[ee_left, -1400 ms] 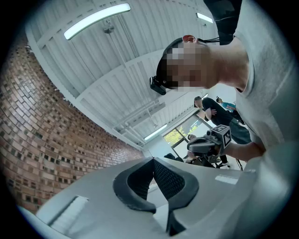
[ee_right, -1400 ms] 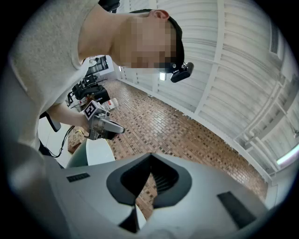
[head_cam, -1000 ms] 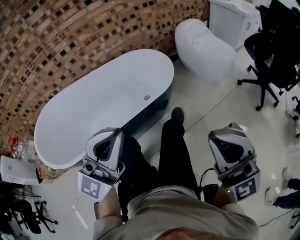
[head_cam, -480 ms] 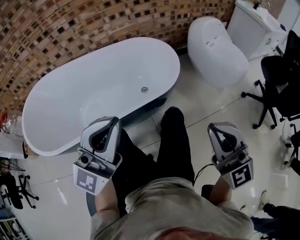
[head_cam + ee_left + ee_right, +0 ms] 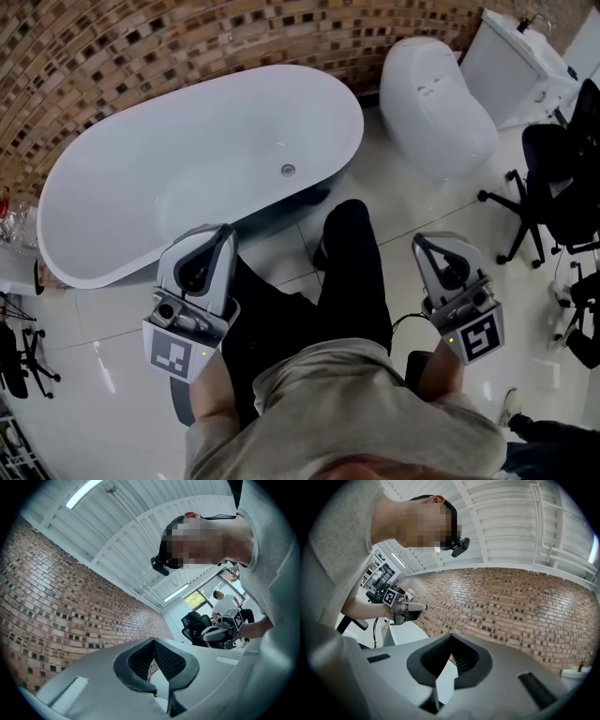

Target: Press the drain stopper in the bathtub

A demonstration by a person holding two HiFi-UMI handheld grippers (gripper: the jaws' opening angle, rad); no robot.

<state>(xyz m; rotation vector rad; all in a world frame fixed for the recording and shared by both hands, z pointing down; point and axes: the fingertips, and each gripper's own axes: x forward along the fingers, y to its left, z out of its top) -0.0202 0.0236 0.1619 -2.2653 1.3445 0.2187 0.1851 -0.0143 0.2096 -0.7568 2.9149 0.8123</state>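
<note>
The white oval bathtub (image 5: 141, 178) stands along the brick wall in the head view. Its small round metal drain stopper (image 5: 288, 170) sits in the tub floor near the right end. My left gripper (image 5: 225, 231) is held at waist height in front of the tub's near rim, well short of the stopper, jaws shut with nothing in them. My right gripper (image 5: 420, 241) hangs over the floor tiles to the right of my legs, also shut and holding nothing. Both gripper views point upward at the wall and ceiling; the left gripper's (image 5: 152, 641) and right gripper's (image 5: 450, 636) tips meet.
A white toilet (image 5: 436, 94) and its cistern (image 5: 511, 52) stand right of the tub. A black office chair (image 5: 553, 173) is at the far right. My dark-trousered legs (image 5: 352, 272) stand on glossy white tiles (image 5: 112, 328). Clutter lies at the left edge (image 5: 14, 225).
The head view has swung so the tub and drain sit lower and more central. Both grippers stay at waist height, shut, shifting only slightly.
</note>
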